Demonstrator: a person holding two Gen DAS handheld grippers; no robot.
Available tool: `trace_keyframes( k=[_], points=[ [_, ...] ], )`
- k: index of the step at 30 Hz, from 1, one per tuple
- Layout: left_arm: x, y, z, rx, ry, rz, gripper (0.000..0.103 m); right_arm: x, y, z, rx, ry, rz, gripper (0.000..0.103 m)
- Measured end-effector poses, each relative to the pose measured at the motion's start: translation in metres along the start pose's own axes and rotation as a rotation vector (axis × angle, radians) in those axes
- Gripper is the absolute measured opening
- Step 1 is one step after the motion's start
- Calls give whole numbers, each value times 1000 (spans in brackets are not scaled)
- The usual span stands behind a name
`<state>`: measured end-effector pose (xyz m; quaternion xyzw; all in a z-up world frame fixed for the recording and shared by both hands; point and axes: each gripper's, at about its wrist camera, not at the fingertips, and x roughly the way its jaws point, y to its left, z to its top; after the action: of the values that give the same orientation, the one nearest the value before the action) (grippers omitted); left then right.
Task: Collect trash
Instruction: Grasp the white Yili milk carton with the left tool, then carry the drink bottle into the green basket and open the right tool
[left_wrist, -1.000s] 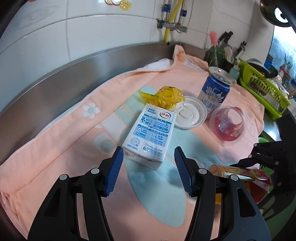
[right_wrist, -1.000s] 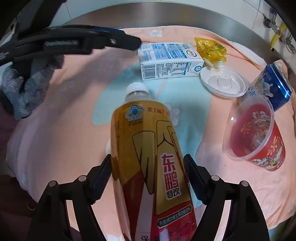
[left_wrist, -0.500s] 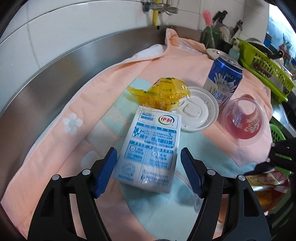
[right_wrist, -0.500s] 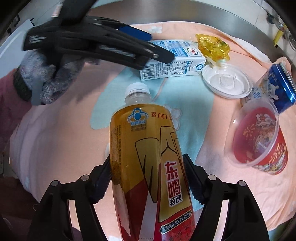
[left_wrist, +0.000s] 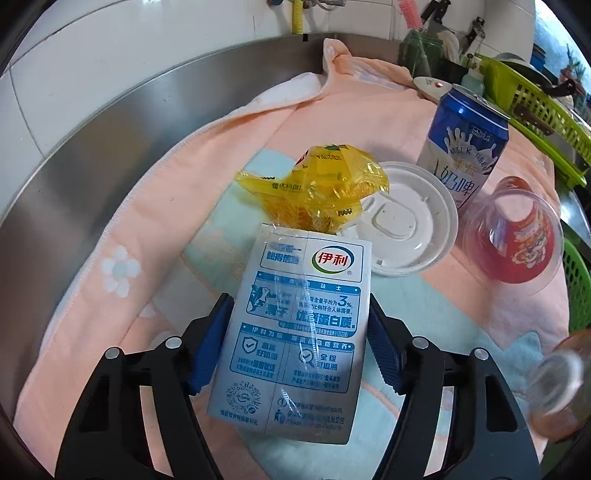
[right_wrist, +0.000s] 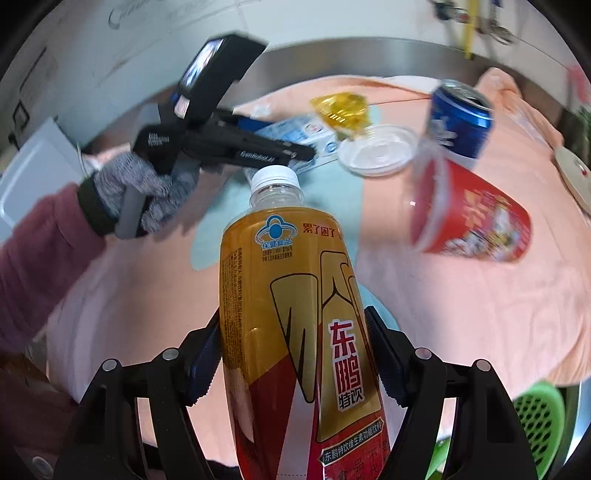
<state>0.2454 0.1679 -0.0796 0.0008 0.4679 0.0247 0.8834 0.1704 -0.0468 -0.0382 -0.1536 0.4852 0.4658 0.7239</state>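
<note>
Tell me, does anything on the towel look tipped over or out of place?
Yes. The red cup lies on its side on the pink towel, its mouth open sideways, beside the upright blue can. Its white lid lies apart, partly under a crumpled yellow wrapper.

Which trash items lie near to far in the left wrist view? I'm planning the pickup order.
Milk carton between the left hand-held gripper's fingers → yellow wrapper → blue can. The white lid and red cup sit off to the right, at unclear depth.

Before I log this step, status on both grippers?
Left gripper astride milk carton, grip unconfirmed. Right gripper shut on yellow bottle. Yellow wrapper touches carton's far end.
</note>
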Motion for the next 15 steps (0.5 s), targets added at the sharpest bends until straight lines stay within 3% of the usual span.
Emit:
trace_keyframes(
  k=[5,9,15],
  points=[
    [-11,-6,-9,12,-17,32,67,-31,-18,-16,96,-77,-19,69],
    [-32,-9,-19,-6,-45,14,67,-59,-47,-36,189,-127,-74,69],
    [-70,-18,-35,-17,-102,-21,66,-99,-103,-88,328,-160,-245,70]
  ],
)
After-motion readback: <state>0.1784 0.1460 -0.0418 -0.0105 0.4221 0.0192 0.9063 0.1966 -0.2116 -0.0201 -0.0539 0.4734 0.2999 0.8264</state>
